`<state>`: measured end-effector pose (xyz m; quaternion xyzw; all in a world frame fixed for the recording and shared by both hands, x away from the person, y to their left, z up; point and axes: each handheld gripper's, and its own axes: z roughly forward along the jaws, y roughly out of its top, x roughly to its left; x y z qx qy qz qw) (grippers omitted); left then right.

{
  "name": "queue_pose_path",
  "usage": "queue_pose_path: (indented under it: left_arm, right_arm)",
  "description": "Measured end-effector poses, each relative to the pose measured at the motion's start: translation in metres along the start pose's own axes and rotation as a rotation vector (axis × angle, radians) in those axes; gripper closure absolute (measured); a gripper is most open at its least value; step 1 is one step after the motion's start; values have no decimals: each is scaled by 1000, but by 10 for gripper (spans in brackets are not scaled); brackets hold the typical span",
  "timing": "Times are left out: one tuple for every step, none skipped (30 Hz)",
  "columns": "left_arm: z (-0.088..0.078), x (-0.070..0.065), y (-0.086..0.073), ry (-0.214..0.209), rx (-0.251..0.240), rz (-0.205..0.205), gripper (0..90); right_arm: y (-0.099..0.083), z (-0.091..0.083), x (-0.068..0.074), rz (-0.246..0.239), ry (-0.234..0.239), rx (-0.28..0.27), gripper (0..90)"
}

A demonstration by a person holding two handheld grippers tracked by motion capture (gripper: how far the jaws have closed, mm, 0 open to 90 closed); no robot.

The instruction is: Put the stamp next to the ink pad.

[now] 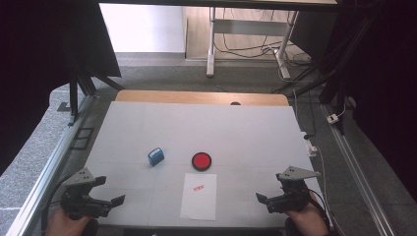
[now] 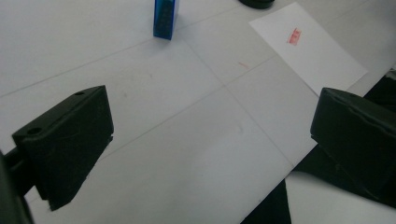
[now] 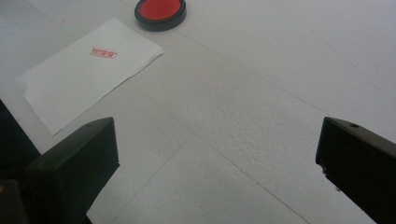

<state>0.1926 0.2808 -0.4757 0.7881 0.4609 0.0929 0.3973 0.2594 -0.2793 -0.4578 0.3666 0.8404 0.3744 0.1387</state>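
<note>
Surface (image 1: 147,128) white, bearing three items between the two hands. Paper sheet (image 1: 199,195) lies flat at the near edge, red stamp mark on it. Red ink pad (image 1: 201,161) sits just beyond the sheet. Blue stamp (image 1: 156,156) stands left of the pad, apart. Left tongs (image 1: 109,191) and right tongs (image 1: 268,189) both spread wide, holding nothing, at the near corners.

High overhead view forward-down — tool views low, sharing paper (image 1: 198,195).

Red stamp print (image 3: 103,53) illegible; ink pad (image 2: 256,3) cropped
</note>
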Motion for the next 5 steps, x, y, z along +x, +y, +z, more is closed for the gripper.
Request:
queue_pose_path:
  left_arm:
    - [0, 0, 0, 3, 4, -1, 0]
    - [1, 0, 0, 6, 12, -5, 0]
    - [1, 0, 0, 5, 16, -6, 0]
    - [1, 0, 0, 6, 13, -8, 0]
    - [1, 0, 1, 1, 15, -6, 0]
  right_arm:
    - [0, 0, 0, 0, 0, 0, 0]
    - [0, 0, 0, -2, 3, 3, 0]
    - [0, 0, 0, -3, 2, 3, 0]
    - [0, 0, -1, -3, 1, 4, 0]
    - [0, 1, -1, -4, 0, 6, 0]
